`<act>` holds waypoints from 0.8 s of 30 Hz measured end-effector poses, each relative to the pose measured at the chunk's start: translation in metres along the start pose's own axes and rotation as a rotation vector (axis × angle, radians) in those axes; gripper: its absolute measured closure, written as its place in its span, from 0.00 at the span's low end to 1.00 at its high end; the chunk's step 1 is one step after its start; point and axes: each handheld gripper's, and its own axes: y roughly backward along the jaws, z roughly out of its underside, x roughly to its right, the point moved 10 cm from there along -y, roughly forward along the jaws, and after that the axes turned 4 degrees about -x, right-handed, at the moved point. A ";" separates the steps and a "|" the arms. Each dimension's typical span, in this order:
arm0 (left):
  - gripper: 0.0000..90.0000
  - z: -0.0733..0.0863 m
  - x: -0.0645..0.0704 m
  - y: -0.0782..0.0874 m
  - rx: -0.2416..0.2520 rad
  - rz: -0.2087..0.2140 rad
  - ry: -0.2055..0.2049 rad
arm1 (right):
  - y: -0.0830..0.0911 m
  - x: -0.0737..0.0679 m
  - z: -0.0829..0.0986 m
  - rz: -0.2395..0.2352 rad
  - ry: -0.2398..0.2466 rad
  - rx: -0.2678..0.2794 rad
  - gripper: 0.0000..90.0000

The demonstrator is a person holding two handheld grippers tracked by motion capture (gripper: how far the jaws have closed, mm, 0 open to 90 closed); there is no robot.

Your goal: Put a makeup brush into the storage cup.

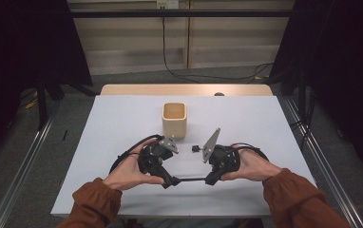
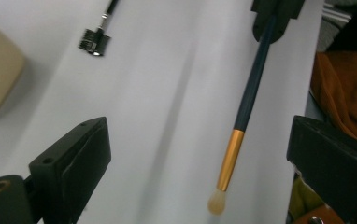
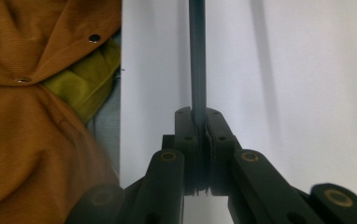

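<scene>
Two grippers: the left gripper [image 1: 169, 182] and the right gripper [image 1: 210, 180] face each other low over the near part of the white table [image 1: 122, 118], each in one of the person's hands.
Right gripper state: jaws pressed together on the dark handle of a makeup brush [image 3: 197, 60], which runs straight out from between them in the right gripper view.
Left gripper state: jaws spread wide, nothing between the pads touching them.
Brush position: in the left gripper view the brush [image 2: 242, 116] hangs in the gap between the two open jaws, nearer the right-hand one, touching neither; its gold ferrule and pale tip point toward the camera.
Brush in the high view: a thin dark line [image 1: 191, 179] bridging the two gripper tips just above the table.
Second tool: a small black comb-headed brush [image 2: 94, 39] lies on the table beyond the left gripper.
Cup: a pale square wooden cup [image 1: 174, 119] stands upright farther back, near the table's middle, apart from both grippers.
Sleeves: rust-brown, entering from the bottom edge.
</scene>
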 end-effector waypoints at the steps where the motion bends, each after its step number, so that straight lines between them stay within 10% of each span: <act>1: 0.05 0.000 -0.001 0.002 0.016 0.005 0.002 | 0.000 0.000 0.001 -0.001 -0.002 0.004 0.95; 24: 0.05 0.018 -0.019 0.025 0.224 -0.103 0.106 | 0.010 0.010 0.016 0.040 -0.085 0.123 0.95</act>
